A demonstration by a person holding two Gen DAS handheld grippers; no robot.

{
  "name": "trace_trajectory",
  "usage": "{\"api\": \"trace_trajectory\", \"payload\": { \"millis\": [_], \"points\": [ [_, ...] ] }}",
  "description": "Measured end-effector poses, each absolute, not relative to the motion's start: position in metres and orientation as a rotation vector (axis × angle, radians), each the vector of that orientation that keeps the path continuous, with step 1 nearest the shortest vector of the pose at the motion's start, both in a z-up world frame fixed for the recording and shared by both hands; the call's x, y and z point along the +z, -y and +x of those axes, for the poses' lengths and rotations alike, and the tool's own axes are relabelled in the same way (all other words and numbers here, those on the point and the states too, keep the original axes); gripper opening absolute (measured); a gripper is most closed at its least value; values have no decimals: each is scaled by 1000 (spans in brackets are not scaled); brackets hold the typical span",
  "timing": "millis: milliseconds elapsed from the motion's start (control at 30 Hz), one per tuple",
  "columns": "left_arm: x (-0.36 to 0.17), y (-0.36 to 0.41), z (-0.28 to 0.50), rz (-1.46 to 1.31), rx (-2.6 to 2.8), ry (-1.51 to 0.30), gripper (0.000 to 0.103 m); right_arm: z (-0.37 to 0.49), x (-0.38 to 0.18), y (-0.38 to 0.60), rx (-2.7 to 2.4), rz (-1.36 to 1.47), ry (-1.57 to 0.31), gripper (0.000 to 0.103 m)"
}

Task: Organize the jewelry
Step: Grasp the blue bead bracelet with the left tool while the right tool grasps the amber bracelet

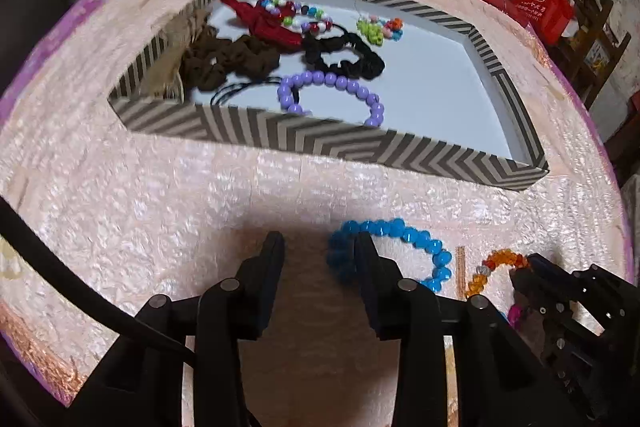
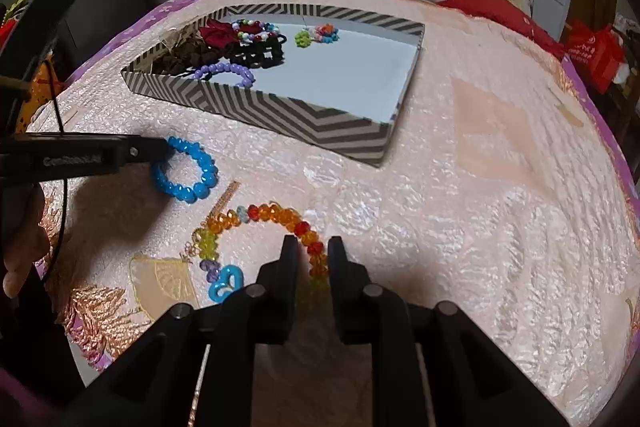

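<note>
1. Step in hand, by judgement: gathering of loose bracelets from the bedspread [image 2: 460,187] into the chevron-striped tray [image 1: 328,143]; two pieces not yet inside.
2. Left gripper [image 1: 320,247]: jaws spread, nothing held. Right finger resting over the left part of the blue bead bracelet [image 1: 400,239]; left finger on bare cloth. Bracelet near, right of centre, just short of the tray's near wall.
3. Right gripper [image 2: 313,247]: jaws narrowed around the right arc of the orange-red crystal bracelet [image 2: 276,213]; gap visible, contact with beads not certain, so partly closed, grasp not confirmed.
4. Next move, probably: closing on the strand, lift clear of the cloth, carry far-left over the wall, release on bare tray floor at right.
5. Materials: blue beads glossy, round, on elastic; crystal beads faceted, translucent, with a purple bead and blue ring charm [image 2: 226,283] at the near end.
6. Tray contents, far left: brown scrunchie [image 1: 228,63], black scrunchie [image 1: 348,59], red fabric bow [image 1: 268,23], lilac bead bracelet [image 1: 336,87], multicolour beads [image 1: 296,13].
7. Bedspread pink, crinkled, shiny; slippery beads likely.
</note>
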State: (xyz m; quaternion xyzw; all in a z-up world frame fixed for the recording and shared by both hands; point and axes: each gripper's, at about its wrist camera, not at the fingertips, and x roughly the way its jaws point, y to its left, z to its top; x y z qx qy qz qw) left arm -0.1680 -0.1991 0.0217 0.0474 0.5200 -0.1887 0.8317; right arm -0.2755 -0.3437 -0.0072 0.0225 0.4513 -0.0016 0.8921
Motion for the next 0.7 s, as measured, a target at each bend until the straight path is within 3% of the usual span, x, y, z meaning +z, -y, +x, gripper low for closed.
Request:
{"api": "trace_trajectory", "payload": {
  "millis": [133,233,700],
  "points": [
    [20,206,-173,163,-409,-1058,23,-276,-8,343,8,51,-920,11],
    [20,206,-174,181,-435,-1054,0,-276,-6,343,7,60,-916,10],
    [65,182,-173,57,-523,-1035,0,-285,50,325,64,31,-801,9]
  ]
}}
